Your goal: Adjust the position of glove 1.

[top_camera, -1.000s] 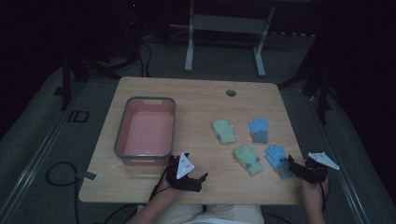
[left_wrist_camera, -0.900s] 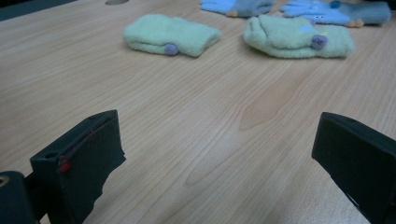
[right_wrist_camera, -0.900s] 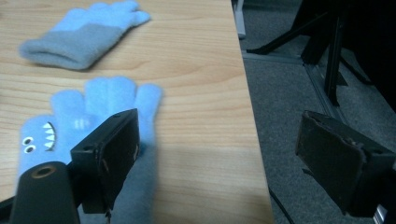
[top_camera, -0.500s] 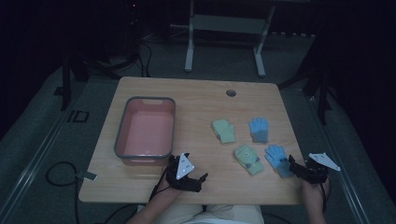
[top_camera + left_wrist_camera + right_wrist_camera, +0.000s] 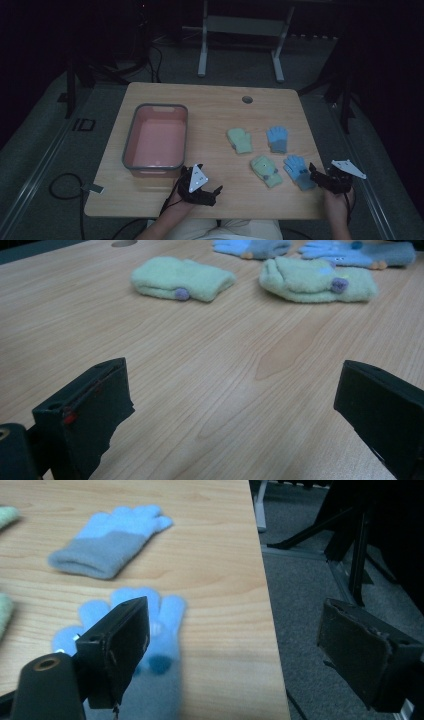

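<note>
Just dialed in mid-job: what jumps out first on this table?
Four small gloves lie clustered on the table's right half, two green, two blue. A pink tub sits at the left. The right tool, open, hovers by the nearest blue glove at the table's edge.

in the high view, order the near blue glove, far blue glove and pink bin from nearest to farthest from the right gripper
1. near blue glove, just left of the right gripper
2. far blue glove, farther up the table
3. pink bin, far left side
</note>
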### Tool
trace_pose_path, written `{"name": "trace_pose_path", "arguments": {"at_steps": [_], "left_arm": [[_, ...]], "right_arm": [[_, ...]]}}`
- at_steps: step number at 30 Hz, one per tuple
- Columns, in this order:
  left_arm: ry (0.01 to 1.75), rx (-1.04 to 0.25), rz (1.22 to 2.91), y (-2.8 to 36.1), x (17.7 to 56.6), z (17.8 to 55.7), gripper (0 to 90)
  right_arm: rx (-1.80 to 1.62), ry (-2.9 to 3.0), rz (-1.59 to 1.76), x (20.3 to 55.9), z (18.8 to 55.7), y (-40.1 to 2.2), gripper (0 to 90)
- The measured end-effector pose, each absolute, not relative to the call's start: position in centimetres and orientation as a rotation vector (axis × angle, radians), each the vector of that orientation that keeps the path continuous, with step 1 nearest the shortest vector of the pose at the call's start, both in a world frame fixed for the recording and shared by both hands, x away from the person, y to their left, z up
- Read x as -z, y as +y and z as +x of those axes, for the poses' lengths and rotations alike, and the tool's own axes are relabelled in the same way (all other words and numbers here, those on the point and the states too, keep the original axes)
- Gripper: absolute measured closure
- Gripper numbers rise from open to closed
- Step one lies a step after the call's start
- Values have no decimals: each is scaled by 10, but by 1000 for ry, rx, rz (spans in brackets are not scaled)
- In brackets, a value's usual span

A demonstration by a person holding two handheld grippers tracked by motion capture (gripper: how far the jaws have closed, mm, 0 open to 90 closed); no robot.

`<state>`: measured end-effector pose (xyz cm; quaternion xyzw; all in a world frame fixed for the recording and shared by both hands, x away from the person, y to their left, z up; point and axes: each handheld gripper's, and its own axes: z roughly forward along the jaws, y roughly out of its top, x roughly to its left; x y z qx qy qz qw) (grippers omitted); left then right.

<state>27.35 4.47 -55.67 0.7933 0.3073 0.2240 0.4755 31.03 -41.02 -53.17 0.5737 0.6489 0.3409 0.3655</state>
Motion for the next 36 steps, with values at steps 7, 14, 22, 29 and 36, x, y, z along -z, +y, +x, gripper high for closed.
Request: {"name": "trace_pose_path", "arguments": {"at_steps": [7,14,22,29,36], "left_arm": [[751,-549,1940,45,557,273,16],[752,-547,1938,45,557,274,16],[750,-548,1935,45,557,273,16],[750,-547,1936,45,557,273,16],[749,-548,1936,44,557,273,16]], "right_arm": [[-875,1668,1443,518,311,-407,138],[-919,1648,1408,491,314,-401,128],[-983,1641,1394,464,322,-392,154],[-999,1578,1458,444,326,-385,122],[-986,1632,1379,434,333,-370,115]]}}
